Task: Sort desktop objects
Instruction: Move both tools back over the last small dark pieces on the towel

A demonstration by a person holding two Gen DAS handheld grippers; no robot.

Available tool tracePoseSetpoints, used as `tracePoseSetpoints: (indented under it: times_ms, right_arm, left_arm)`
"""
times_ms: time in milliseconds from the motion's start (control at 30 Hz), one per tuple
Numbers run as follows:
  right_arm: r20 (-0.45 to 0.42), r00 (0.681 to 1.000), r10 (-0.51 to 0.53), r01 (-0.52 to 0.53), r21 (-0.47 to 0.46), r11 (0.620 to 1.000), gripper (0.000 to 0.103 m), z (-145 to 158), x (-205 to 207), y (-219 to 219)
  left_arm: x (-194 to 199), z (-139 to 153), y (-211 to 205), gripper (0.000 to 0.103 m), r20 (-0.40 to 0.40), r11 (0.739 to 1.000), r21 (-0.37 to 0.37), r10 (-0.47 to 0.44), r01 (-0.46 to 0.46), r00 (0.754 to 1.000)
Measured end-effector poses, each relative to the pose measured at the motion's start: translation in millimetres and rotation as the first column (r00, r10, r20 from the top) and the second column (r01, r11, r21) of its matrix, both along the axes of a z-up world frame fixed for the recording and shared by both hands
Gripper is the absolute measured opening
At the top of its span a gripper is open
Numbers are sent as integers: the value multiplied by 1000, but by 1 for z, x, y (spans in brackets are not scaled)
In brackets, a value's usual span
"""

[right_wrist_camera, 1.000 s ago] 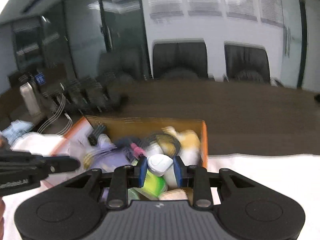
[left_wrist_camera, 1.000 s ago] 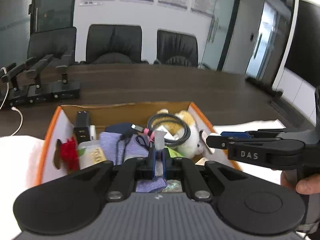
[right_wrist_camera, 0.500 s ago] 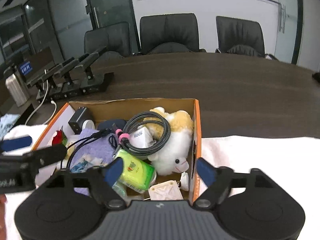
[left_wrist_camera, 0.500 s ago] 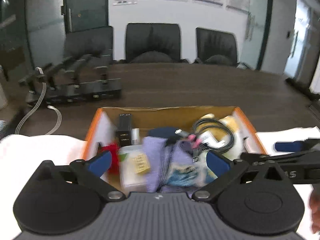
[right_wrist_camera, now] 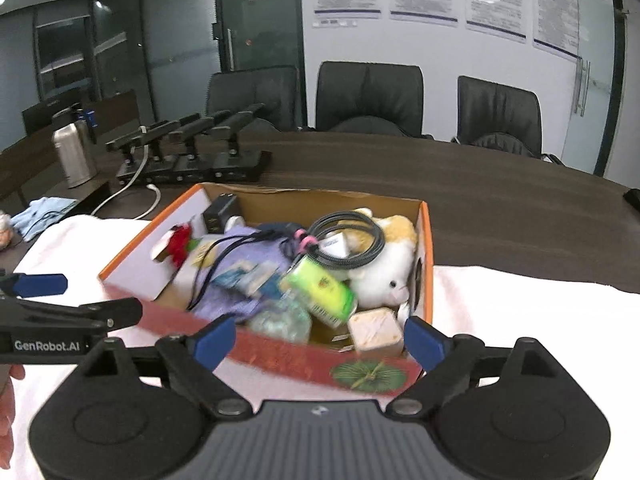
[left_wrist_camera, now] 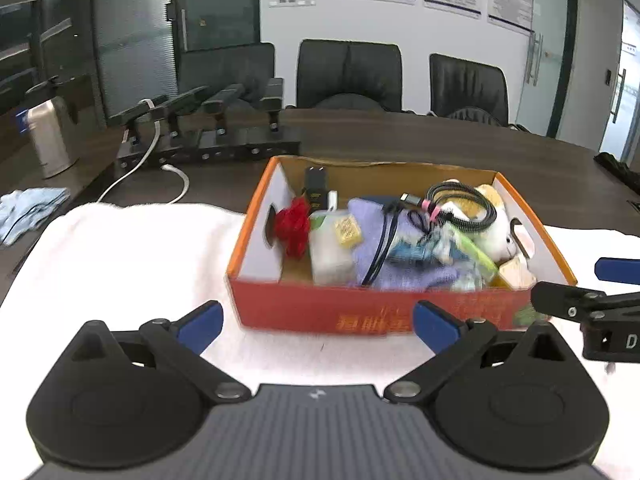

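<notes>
Box (left_wrist_camera: pixel 360 312) — orange and red cardboard, open-topped, sitting on a white cloth (left_wrist_camera: pixel 132 264) spread over a dark table (left_wrist_camera: pixel 440 144). Contents, heaped together: plush toy (right_wrist_camera: pixel 390 268), white and tan, at the right end with a coiled black cable (right_wrist_camera: pixel 352 236) lying on it; purple fabric (left_wrist_camera: pixel 400 264) in the middle, crossed by a thin black cord; green packet (right_wrist_camera: pixel 324 284) tilted against the toy; red tuft (left_wrist_camera: pixel 294 224) by the left wall's handle hole; black charger (left_wrist_camera: pixel 314 188) upright in the far left corner; white container (left_wrist_camera: pixel 330 248) beside the tuft; small beige block (right_wrist_camera: pixel 374 330) at the near right corner. Left gripper (left_wrist_camera: pixel 316 326) — released, blue pads spread wide, nothing between them, hanging over the cloth just short of the box's near wall. Right gripper (right_wrist_camera: pixel 316 340) — jaws opening, empty, blue pads flanking the near right end of the box without touching it. Behind the box: row of black stands (left_wrist_camera: pixel 212 136) with a white wire, steel flask (left_wrist_camera: pixel 50 136), blue rag (left_wrist_camera: pixel 28 208), three black chairs (left_wrist_camera: pixel 348 72).
</notes>
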State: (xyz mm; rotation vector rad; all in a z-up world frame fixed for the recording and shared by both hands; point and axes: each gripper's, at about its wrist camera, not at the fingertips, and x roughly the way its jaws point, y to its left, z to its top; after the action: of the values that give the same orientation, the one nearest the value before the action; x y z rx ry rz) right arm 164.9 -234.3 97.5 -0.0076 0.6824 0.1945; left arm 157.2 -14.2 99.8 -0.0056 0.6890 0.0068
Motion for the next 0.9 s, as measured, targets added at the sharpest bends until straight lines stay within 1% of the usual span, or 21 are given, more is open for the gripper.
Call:
tracePoseSetpoints:
  times_ms: [133,233,300,467,533,633,700,767,800,833,900]
  right_arm:
    - [3,1000,21,-21,18,1000,94,-7,-34,1]
    - [6,999,33,-33,34,999,94,-17,-62,0]
    - [23,999,28,-29,24,999,94,-26,-85,0]
    - [50,998,28,-28,-6,1000,95,-51,-137,-3]
    - [60,998,29,-27,-39,999,95,-64,-162,-2]
    - [82,995,48,-42,-78,996,95,-81,-194,0]
    - [79,996,47,-40,-89,995,95,-92,-209,1]
    - [71,997,31,-24,-88,996,95,-99,-217,1]
    - [78,997,22,-15,-89,996,95,-99,-221,2]
    - [106,994,10,-1,-84,996,95,-97,-227,1]
    - [121,993,1,5,-43,999,102,-96,-232,-1]
  left_arm:
    - [-34,-8,6,103,-6,1000,-19,-18,18,1000]
    - [-65,-15,5,103,15,1000,-22,-22,22,1000]
    - [-83,-23,2,103,20,999,-27,-25,25,999]
    - [-139,-46,-5,103,36,997,-43,-69,71,997]
    - [-160,-55,-8,103,35,994,-43,-103,105,994]
    - [-185,-67,-8,103,40,990,-75,-112,115,993]
    - [-196,-73,-9,103,39,992,-85,-90,93,995]
    - [-203,-81,-10,103,29,995,-69,-76,78,997]
    - [-206,-84,-11,103,25,995,-63,-73,74,997]
    - [-209,-88,-11,103,17,995,-60,-74,75,997]
    - [-210,-94,-11,103,-5,995,-60,-76,75,997]
